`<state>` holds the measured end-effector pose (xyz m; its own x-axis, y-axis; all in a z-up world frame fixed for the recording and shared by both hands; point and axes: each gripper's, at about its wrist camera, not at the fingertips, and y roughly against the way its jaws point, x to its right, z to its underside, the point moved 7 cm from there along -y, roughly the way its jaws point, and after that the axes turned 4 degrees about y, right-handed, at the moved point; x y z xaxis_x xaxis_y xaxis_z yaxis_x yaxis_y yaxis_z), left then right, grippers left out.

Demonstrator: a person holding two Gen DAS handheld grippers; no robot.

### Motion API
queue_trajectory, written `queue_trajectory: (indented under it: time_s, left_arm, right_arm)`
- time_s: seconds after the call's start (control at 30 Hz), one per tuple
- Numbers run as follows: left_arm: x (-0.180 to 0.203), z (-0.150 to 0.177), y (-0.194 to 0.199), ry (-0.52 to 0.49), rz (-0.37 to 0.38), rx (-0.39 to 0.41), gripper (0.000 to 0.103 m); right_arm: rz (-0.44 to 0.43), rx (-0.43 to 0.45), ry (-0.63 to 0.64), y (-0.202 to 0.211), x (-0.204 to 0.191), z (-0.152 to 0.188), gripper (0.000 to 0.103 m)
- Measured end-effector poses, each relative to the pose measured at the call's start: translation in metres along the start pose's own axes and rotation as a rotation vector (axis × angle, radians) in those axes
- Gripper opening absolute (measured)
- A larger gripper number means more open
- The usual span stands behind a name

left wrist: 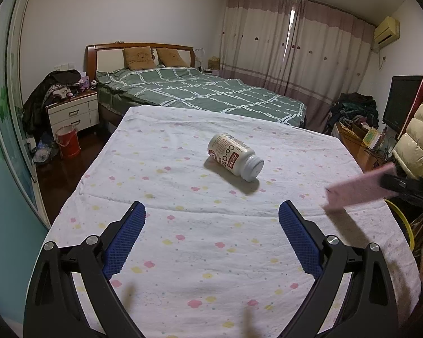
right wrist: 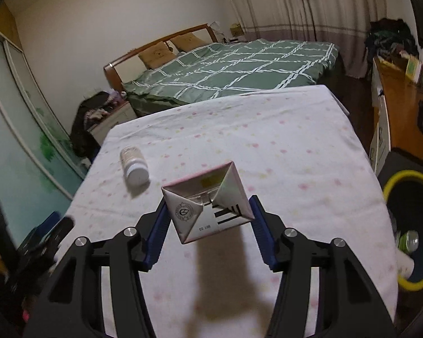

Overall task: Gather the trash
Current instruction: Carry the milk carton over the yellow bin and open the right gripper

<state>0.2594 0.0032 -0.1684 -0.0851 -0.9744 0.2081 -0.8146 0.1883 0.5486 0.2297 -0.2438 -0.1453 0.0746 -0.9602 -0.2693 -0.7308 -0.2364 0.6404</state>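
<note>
One green can inside black bin with yellow rim, beside table. Right gripper clamped on pink carton (raised above the cloth). Left gripper wide apart, empty. Farther, white bottle lying on table.

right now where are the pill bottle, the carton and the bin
pill bottle (left wrist: 234,156): left wrist view, on its label side
carton (right wrist: 208,202): right wrist view, on its folded end, between the jaws
bin (right wrist: 392,181): right wrist view, on its yellow rim
</note>
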Motion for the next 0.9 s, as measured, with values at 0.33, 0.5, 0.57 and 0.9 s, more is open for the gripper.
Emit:
queue_trajectory:
  time_s: [0.33, 0.5, 0.57, 0.9]
  left_arm:
    - [0.009, 0.003, -0.007, -0.013, -0.016, -0.053, 0.094]
    - [0.023, -0.004, -0.007, -0.039, -0.028, -0.044, 0.094]
    - [0.03, -0.007, -0.008, -0.04, -0.019, -0.046, 0.094]
    - [0.071, -0.007, -0.033, -0.063, 0.028, -0.105, 0.094]
  right_arm:
    - [0.054, 0.07, -0.063, 0.072, 0.053, 0.016, 0.052]
    - [0.117, 0.123, -0.132, 0.103, 0.1, 0.011, 0.052]
    - [0.159, 0.145, -0.157, 0.116, 0.124, 0.008, 0.052]
    - [0.376, 0.106, -0.32, 0.123, 0.248, 0.025, 0.053]
